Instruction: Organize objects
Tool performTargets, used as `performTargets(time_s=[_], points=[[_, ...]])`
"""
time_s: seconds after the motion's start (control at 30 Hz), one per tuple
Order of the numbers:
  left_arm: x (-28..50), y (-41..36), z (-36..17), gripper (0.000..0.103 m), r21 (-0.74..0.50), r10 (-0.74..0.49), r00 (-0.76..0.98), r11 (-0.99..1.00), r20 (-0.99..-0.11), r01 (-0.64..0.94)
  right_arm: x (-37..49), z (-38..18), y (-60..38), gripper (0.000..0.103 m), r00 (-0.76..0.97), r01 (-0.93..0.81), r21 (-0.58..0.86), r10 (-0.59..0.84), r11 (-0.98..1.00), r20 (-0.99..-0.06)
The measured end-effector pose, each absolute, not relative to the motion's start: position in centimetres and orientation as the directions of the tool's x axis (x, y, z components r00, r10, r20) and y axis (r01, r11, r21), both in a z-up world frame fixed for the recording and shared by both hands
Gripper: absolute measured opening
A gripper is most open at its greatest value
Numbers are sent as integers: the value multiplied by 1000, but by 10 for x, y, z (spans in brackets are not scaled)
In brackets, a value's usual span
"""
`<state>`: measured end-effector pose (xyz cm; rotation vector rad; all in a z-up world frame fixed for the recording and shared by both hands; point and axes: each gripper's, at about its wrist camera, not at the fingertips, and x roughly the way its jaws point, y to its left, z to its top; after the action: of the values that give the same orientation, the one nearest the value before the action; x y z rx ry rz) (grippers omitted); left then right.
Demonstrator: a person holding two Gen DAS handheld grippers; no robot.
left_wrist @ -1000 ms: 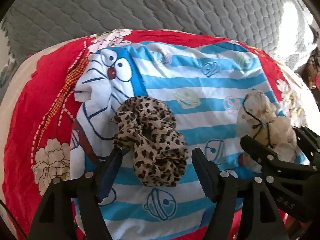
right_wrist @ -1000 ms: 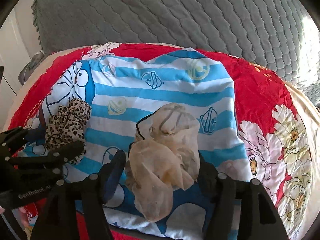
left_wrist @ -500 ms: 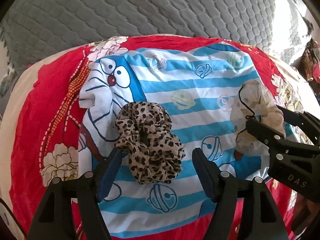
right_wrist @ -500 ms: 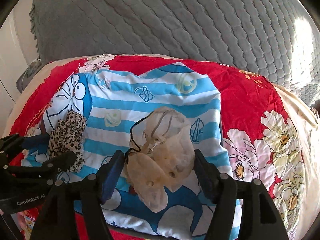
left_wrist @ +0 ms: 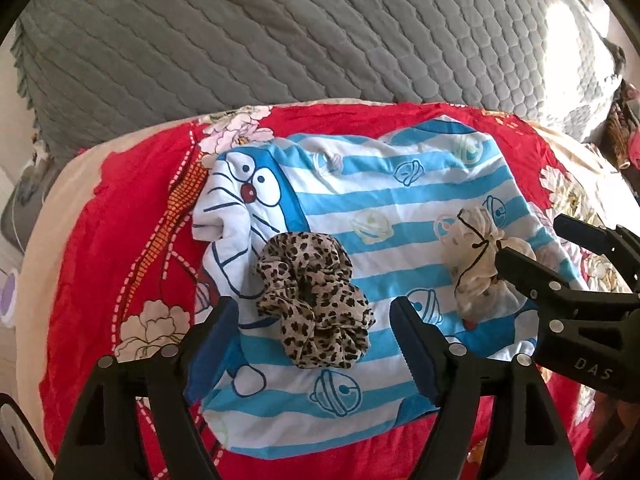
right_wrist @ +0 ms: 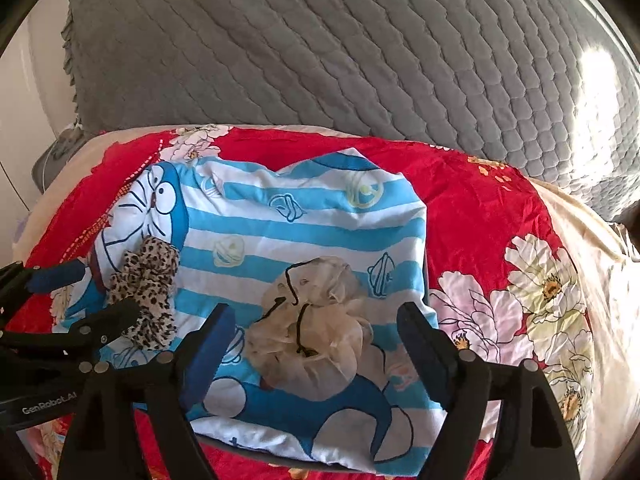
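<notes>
A leopard-print scrunchie [left_wrist: 316, 300] lies on a blue-and-white striped cartoon cloth [left_wrist: 384, 200]. My left gripper [left_wrist: 316, 344] is open and empty, its fingers on either side of the scrunchie's near end, slightly behind it. A sheer beige scrunchie [right_wrist: 316, 320] with a black cord lies on the same cloth [right_wrist: 304, 220] to the right. My right gripper [right_wrist: 316, 352] is open and empty, just behind the beige scrunchie. The beige scrunchie [left_wrist: 476, 260] and the right gripper's fingers [left_wrist: 520, 272] show in the left wrist view; the leopard scrunchie [right_wrist: 148, 292] shows in the right wrist view.
The striped cloth lies on a red floral quilt [right_wrist: 500, 240] folded over a cushion. A grey quilted blanket [right_wrist: 320, 60] covers the surface behind. Cluttered items [left_wrist: 620, 132] sit at the far right edge.
Both grippers have pulled back and up from the scrunchies. Both scrunchies now lie free on the cloth, farther from the fingers. The jaws stay open.
</notes>
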<state>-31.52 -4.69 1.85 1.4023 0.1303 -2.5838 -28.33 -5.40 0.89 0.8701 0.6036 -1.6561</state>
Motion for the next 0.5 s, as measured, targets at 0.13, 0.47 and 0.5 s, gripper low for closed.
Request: performTargets(time_s=[0.13, 0.47, 0.5], points=[[-311, -44, 21, 81, 31, -145, -533, -976, -834, 217, -278, 12, -50, 83, -105, 969, 51, -594, -240, -797], [-300, -51, 31, 82, 34, -176, -540, -964, -823, 263, -272, 23, -44, 83, -96, 971, 58, -607, -230, -789], [-298, -52, 32, 83, 36, -183, -538, -962, -823, 271, -272, 24, -43, 83, -97, 971, 60, -608, -232, -788]])
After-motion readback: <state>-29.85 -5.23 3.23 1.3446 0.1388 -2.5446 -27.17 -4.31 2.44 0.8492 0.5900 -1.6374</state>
